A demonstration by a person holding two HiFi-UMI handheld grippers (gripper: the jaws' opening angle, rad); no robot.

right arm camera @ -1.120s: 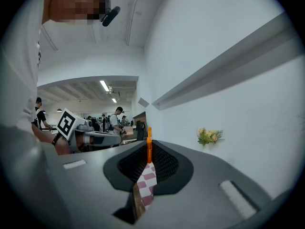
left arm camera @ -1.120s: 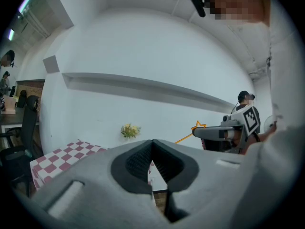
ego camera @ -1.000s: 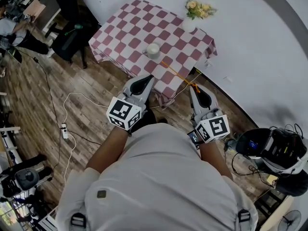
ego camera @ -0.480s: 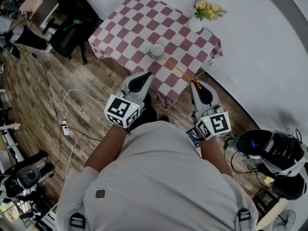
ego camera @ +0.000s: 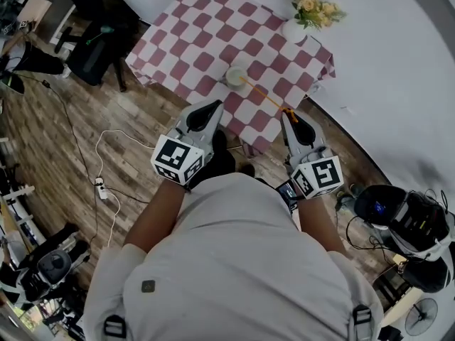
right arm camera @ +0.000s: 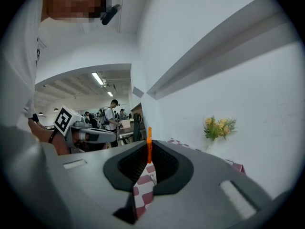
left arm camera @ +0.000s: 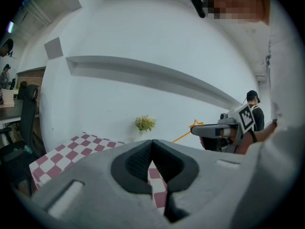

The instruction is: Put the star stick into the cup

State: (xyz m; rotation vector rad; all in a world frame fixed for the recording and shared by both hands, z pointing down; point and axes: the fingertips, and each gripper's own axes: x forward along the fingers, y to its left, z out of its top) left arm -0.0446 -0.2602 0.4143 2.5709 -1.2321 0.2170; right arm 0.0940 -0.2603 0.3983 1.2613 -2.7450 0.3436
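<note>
Above the counter's point(ego camera: 186, 42) near edge, the right gripper point(ego camera: 287, 116) has its jaws pinched on the orange star stick point(ego camera: 263, 96) at the star end. The shaft slants forward-left, free tip by the cup point(ego camera: 235, 75). The left gripper point(ego camera: 212, 106) — jaws together, empty — waits alongside.

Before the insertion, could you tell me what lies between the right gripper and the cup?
The star stick, held by the right gripper, runs between them in the head view.
</note>
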